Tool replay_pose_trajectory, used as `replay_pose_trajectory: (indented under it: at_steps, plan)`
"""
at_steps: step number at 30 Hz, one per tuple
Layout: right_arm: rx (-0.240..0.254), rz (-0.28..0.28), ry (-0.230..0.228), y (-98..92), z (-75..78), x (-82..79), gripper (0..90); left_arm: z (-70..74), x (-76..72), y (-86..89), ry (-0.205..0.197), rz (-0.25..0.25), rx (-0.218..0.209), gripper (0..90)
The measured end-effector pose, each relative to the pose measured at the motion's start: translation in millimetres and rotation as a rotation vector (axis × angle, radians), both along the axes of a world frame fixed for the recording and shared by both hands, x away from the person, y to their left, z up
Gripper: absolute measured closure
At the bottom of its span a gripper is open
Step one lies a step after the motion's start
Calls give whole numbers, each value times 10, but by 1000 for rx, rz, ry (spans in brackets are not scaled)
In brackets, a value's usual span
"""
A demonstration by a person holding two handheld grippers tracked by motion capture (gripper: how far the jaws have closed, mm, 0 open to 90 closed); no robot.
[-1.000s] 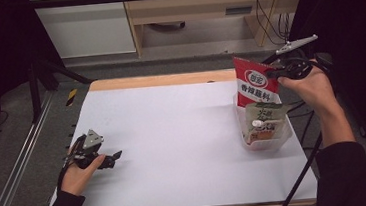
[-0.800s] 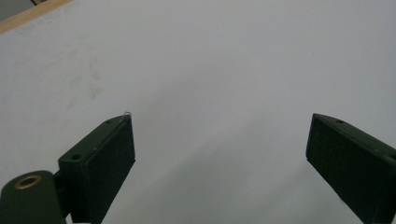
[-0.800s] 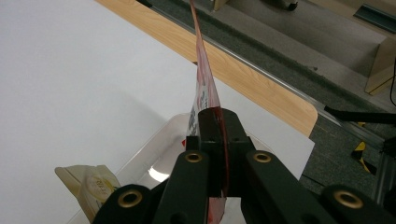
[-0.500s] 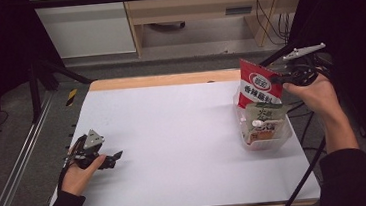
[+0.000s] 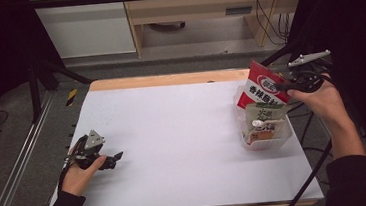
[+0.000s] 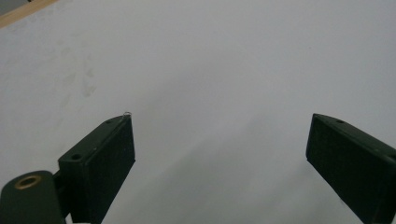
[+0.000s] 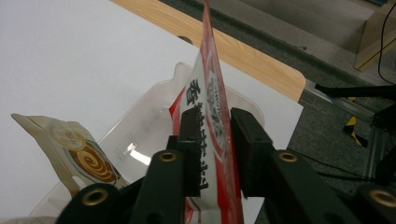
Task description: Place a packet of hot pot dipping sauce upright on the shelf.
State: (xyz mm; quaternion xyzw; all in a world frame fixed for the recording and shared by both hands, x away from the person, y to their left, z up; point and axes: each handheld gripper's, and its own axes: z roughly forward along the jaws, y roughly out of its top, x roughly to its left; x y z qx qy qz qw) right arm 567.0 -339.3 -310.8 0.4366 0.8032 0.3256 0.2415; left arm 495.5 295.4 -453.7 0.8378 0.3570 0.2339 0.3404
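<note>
A red and white snack packet [image 5: 261,87] stands tilted at the far end of a clear plastic tray [image 5: 285,137] on the right of the white table [image 5: 183,133]. My right gripper [image 5: 286,86] is shut on the packet's right edge. In the right gripper view the red packet [image 7: 211,88] sits edge-on between the closed jaws of the right gripper [image 7: 215,128]. A pale green packet [image 5: 265,118] lies in the tray. My left gripper [image 5: 116,157] rests on the table at the front left, open, and in its own view the left gripper [image 6: 219,144] has nothing between its jaws.
A pale packet with a brown swirl [image 7: 79,156] leans in the clear tray [image 7: 154,116]. The table's wooden far edge [image 5: 169,79] runs along the back. A metal rail [image 5: 20,162] runs along the left side, and a black cable [image 5: 313,177] trails by the right forearm.
My right gripper has shifted the red packet slightly to the right and down over the tray. The left gripper has not moved.
</note>
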Motion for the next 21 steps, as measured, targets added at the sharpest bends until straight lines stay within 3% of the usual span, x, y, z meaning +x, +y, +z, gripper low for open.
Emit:
replay_pose_trajectory:
  at_steps: [6, 11, 16, 21]
  plan:
    - [-18, -14, -21, 67, 5, -19, 440, 1, 3, 0, 0, -1, -2, 77]
    - [-28, -53, -126, 107, 117, -84, 273, 5, 3, 8, -1, 1, -4, 77]
    - [-22, -62, -200, 214, 273, -209, 223, 4, 2, -2, -1, -2, -2, 77]
    - [-22, -25, -252, 425, 364, -366, 210, 6, -2, 1, 0, -4, 4, 77]
